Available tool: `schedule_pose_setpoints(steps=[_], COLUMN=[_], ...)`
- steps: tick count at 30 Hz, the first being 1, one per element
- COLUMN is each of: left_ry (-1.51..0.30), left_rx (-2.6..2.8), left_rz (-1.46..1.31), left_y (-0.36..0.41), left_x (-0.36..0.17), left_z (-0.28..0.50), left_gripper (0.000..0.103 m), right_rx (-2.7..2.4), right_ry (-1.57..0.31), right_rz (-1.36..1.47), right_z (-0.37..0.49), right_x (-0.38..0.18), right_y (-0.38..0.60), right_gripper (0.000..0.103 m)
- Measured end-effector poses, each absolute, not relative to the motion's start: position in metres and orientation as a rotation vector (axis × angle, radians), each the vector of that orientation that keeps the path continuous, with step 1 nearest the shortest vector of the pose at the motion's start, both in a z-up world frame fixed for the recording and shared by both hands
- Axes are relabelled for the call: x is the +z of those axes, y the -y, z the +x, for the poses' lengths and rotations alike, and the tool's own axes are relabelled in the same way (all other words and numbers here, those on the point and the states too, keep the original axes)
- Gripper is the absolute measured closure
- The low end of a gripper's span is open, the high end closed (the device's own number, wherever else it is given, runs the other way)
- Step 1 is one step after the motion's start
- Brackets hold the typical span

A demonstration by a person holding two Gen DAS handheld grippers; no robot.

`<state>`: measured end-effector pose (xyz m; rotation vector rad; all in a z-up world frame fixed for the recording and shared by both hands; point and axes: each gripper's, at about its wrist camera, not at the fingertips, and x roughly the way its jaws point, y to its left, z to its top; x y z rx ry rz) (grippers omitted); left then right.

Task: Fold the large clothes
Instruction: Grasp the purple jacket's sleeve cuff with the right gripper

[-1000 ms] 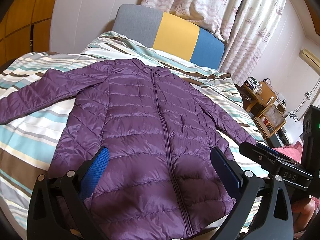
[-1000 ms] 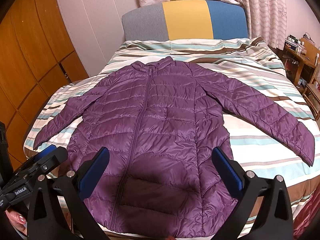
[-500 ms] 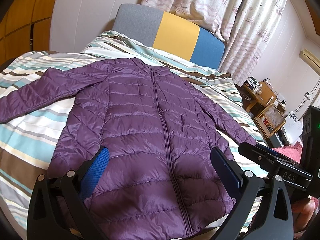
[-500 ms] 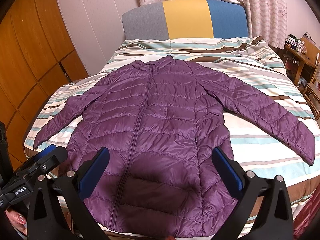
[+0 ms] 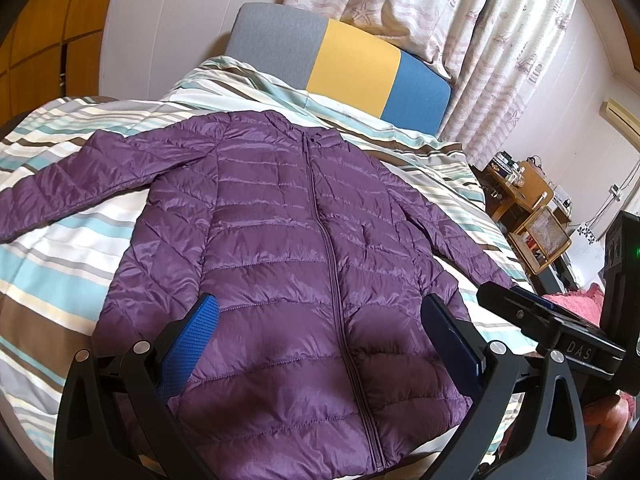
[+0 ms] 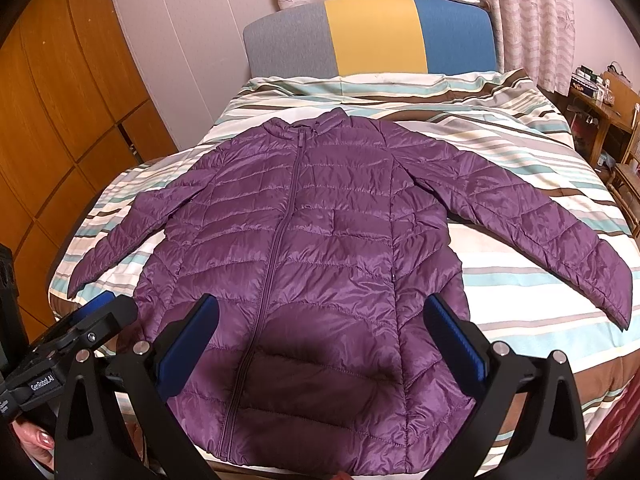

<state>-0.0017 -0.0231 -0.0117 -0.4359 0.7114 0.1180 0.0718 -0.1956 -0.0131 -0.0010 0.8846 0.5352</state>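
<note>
A purple quilted puffer jacket [image 5: 288, 264] lies flat and zipped on the striped bed, sleeves spread out to both sides; it also shows in the right wrist view [image 6: 320, 248]. My left gripper [image 5: 320, 320] is open and empty, hovering above the jacket's hem. My right gripper [image 6: 320, 320] is open and empty too, above the hem near the foot of the bed. The right gripper shows at the right edge of the left wrist view [image 5: 552, 328]. The left gripper shows at the left edge of the right wrist view [image 6: 72, 340].
The striped duvet [image 6: 520, 152] covers the bed. A grey, yellow and blue headboard [image 6: 372, 36] stands at the far end below curtains [image 5: 460, 32]. Wooden cupboards [image 6: 60, 120] line the left. A cluttered wooden side table [image 5: 532, 204] stands to the right.
Both views have shifted very slightly; the jacket sits a little lower in the frames. The jacket itself has not moved, and both grippers stay open.
</note>
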Motion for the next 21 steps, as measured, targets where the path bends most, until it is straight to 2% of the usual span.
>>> schedule_pose_setpoints(steps=[8, 15, 21], left_ry=[-0.765, -0.812, -0.818], left_rx=[0.232, 0.317, 0.382], left_rz=[-0.367, -0.348, -0.299], left_y=[0.016, -0.013, -0.032], left_x=[-0.020, -0.042, -0.057], left_z=[0.009, 0.032, 0.060], left_gripper=[0.003, 0.003, 0.003], right_rx=[0.520, 0.266, 0.058], right_ry=[-0.755, -0.969, -0.934], right_rz=[0.165, 0.367, 0.582], right_z=[0.090, 0.144, 0.166], right_x=[-0.021, -0.075, -0.106], right_y=[0.227, 0.292, 0.371], right_gripper=[0.002, 0.002, 0.002])
